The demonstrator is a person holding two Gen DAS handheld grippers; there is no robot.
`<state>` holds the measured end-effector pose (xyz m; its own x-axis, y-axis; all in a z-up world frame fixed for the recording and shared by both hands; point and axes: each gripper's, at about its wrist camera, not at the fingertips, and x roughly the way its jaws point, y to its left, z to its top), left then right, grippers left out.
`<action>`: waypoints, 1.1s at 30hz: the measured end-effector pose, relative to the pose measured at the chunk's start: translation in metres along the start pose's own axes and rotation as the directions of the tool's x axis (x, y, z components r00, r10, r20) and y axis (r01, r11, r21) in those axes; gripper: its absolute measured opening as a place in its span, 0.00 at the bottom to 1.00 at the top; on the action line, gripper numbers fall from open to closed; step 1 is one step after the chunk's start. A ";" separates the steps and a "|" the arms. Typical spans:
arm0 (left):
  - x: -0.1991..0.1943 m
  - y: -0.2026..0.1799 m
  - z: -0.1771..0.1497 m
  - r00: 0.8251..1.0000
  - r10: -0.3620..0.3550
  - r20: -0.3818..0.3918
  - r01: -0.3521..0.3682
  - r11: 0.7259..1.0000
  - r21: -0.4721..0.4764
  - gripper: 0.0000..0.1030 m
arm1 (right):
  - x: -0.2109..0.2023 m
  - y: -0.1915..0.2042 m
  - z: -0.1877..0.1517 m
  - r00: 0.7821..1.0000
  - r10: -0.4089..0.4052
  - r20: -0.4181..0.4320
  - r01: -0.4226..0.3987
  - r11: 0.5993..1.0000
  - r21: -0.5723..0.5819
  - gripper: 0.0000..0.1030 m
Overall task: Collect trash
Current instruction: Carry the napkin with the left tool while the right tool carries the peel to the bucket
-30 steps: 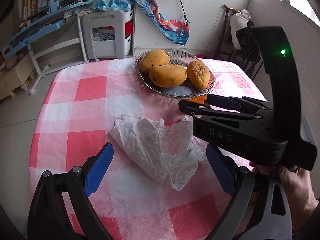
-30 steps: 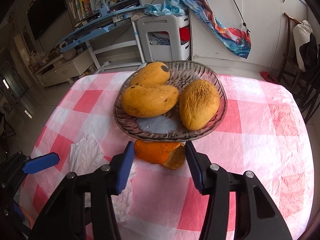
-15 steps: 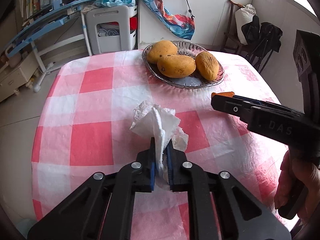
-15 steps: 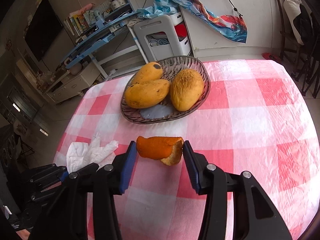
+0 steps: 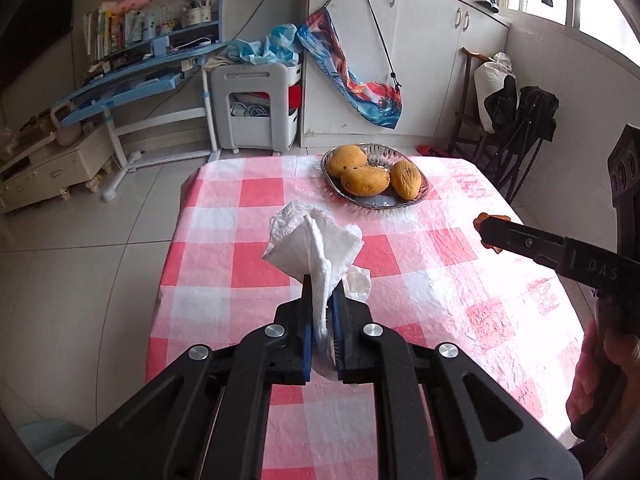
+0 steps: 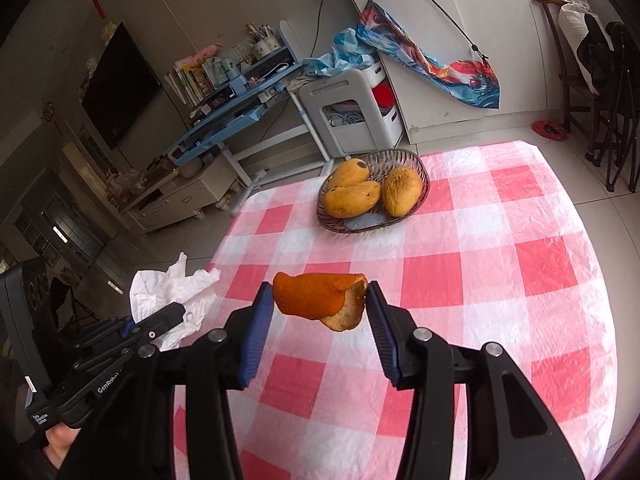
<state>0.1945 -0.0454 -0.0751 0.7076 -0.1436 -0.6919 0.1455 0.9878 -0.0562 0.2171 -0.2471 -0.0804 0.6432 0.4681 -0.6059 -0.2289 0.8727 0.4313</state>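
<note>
Left gripper [image 5: 321, 312] is clamped tight on the crumpled white tissue [image 5: 314, 244], holding it up off the checked surface [image 5: 460, 280]. Right gripper [image 6: 320, 312] pinches the orange peel [image 6: 316, 296] between its blue pads [image 6: 256, 336], also clear of the cloth. "DAS" reads on the right tool's side in the left view; "GenRobot" shows on the left tool in the right view. Behind them, the glass bowl [image 6: 416, 160] carries three mangoes [image 6: 352, 200].

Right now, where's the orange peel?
Held in the right gripper, the orange peel hangs above the checked tablecloth, nearer than the fruit bowl.
</note>
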 end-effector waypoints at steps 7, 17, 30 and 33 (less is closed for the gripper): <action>-0.034 -0.004 -0.016 0.999 0.034 0.042 -0.034 0.999 0.017 0.08 | -0.019 0.010 -0.018 1.000 0.005 0.020 -0.005 1.000 -0.013 0.46; -0.077 -0.010 -0.041 0.994 0.048 0.096 -0.049 0.999 0.011 0.08 | -0.047 0.024 -0.041 0.997 0.024 0.066 -0.021 0.999 -0.045 0.46; -0.117 -0.021 -0.071 0.988 0.060 0.141 -0.063 0.998 0.017 0.08 | -0.076 0.036 -0.072 0.994 0.023 0.108 -0.014 0.996 -0.086 0.46; -0.122 -0.023 -0.077 0.989 0.058 0.138 -0.061 0.998 0.020 0.08 | -0.079 0.039 -0.083 0.995 0.029 0.092 -0.020 0.996 -0.091 0.46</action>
<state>0.0516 -0.0459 -0.0447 0.8033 -0.0930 -0.5882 0.1155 0.9933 0.0008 0.0970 -0.2386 -0.0711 0.7012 0.4781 -0.5290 -0.3073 0.8721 0.3808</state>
